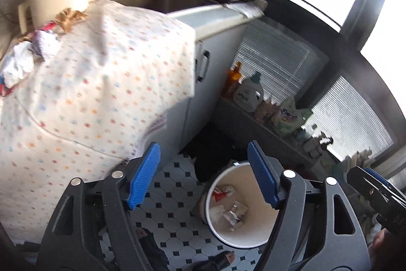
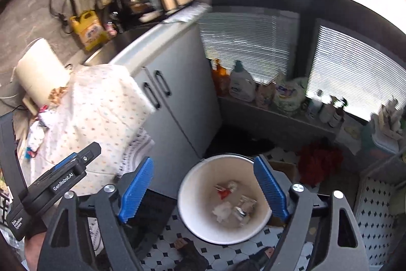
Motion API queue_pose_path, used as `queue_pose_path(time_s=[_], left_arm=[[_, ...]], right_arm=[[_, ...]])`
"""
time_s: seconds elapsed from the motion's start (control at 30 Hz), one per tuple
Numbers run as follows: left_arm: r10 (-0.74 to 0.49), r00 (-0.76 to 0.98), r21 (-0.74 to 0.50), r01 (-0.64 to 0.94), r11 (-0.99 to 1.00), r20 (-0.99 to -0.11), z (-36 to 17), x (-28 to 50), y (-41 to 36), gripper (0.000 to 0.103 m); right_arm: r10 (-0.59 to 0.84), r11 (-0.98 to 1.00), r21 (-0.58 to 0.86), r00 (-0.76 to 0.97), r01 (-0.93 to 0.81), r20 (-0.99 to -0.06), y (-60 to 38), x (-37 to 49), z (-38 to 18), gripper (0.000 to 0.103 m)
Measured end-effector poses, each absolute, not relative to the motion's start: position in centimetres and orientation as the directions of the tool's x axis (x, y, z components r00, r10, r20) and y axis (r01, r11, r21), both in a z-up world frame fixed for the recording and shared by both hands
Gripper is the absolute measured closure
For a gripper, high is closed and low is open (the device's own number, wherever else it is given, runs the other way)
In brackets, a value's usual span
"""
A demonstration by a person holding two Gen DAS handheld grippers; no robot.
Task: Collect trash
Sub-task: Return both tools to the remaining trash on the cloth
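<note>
Left wrist view: left gripper (image 1: pixel 203 177) spread wide, blue pads (image 1: pixel 144 175) bare, nothing between them, poised above a white bin (image 1: pixel 256 230) at lower centre of the frame. Inside the bin, scraps already dropped: a red-and-white wrapper (image 1: pixel 222 193), crumpled white paper (image 1: pixel 217 213), a clear foil packet (image 1: pixel 237 212).

Right wrist view: right gripper (image 2: pixel 204 188) likewise wide and empty, framing the same bin (image 2: pixel 195 207) between its pads, with the left tool's black body jutting in at lower left.

More to fetch, by the look of it: a loose trash pile (image 1: pixel 30 52) at the left edge of the left wrist view, white crumpled paper and red scraps lying on the dotted cloth (image 1: pixel 101 83) draped over the counter beside the grey cabinet (image 1: pixel 215 73). Same trash pile (image 2: pixel 38 128) at the left edge of the right wrist view, up and left of both tools, well apart from the bin. No clear long axis to the heap; too blurred for single pieces.

Nearer, in all likelihood, the left gripper, being on the pile's side. Next reach probably up and leftward across the cloth, away from the bin on the tiled floor (image 1: pixel 175 197).
</note>
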State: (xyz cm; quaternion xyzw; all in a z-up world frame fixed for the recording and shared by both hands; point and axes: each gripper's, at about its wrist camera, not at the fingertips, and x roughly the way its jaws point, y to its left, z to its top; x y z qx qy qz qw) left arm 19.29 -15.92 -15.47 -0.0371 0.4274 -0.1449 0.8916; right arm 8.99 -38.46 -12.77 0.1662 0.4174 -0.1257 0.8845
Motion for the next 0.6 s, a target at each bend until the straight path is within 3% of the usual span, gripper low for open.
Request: queue_pose_path(time_s=[0.27,0.6], left_arm=[[-0.192,0.677,-0.170,0.100,0.980,-0.711,-12.7,21.0,-8.0,0.015],[-0.094,0.729,-0.170,-0.030,0.985,-0.678,-11.3,22.4,1.1,0.010]], right_arm=[[-0.023,0.946,0.202,0.677,0.252,-0.736,-31.5,12.8,-10.5,0.008],[0.051,0.964,0.217,0.696,0.153,-0.716,-24.0,17.2,-9.5,0.008]])
